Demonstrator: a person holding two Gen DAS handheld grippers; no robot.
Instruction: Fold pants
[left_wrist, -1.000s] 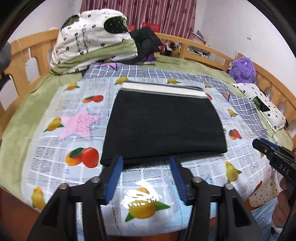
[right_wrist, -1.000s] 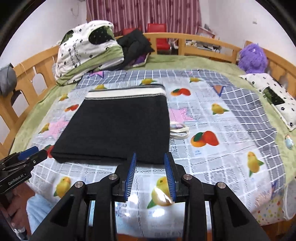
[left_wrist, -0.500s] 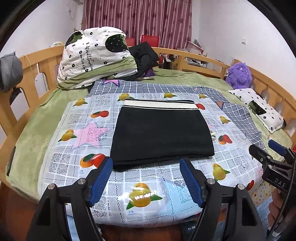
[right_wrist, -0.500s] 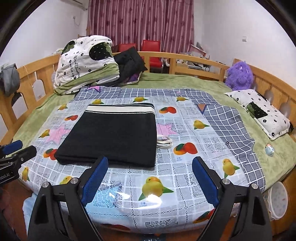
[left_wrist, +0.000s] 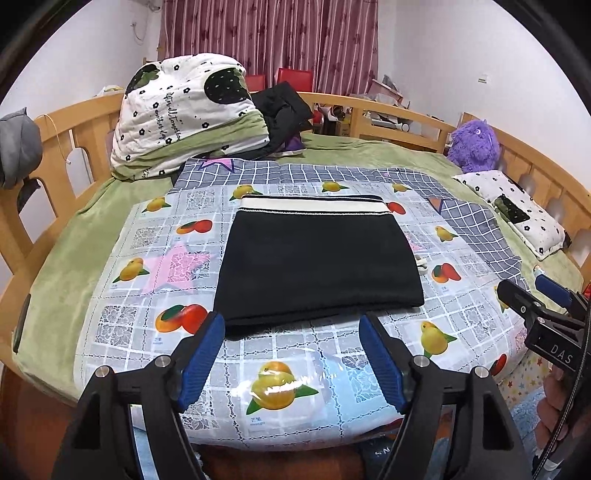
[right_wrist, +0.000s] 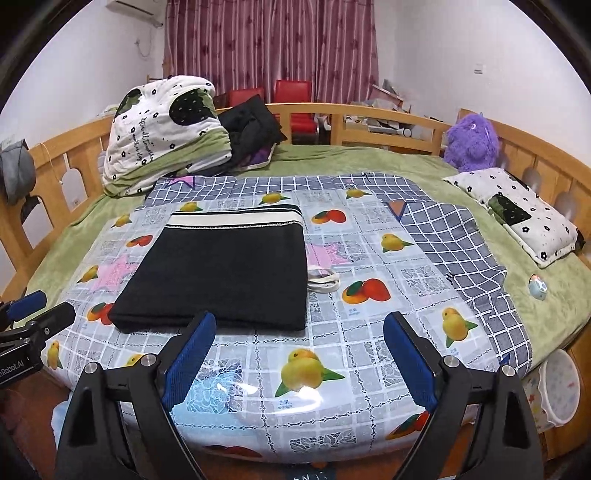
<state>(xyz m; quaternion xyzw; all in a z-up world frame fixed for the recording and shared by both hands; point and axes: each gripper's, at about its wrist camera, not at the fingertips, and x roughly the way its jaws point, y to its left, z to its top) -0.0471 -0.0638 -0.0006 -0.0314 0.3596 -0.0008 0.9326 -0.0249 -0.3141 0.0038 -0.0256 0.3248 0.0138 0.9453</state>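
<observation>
Bright, even indoor light; glare on the glossy sheet (left_wrist: 280, 384); sharp focus; fisheye-bent, black-vignetted edges.

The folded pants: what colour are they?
Black pants with a cream waistband; clearest in the right wrist view.

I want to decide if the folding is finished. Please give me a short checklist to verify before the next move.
1. Pants folded into a flat rectangle: ok.
2. Left gripper open, nothing between the fingers: ok.
3. Right gripper open and empty: ok.
4. Both grippers off the cloth: ok.
5. White drawstring tucked in: not ok, it sticks out at the side.
6. Layers underneath smooth: cannot tell.
</observation>
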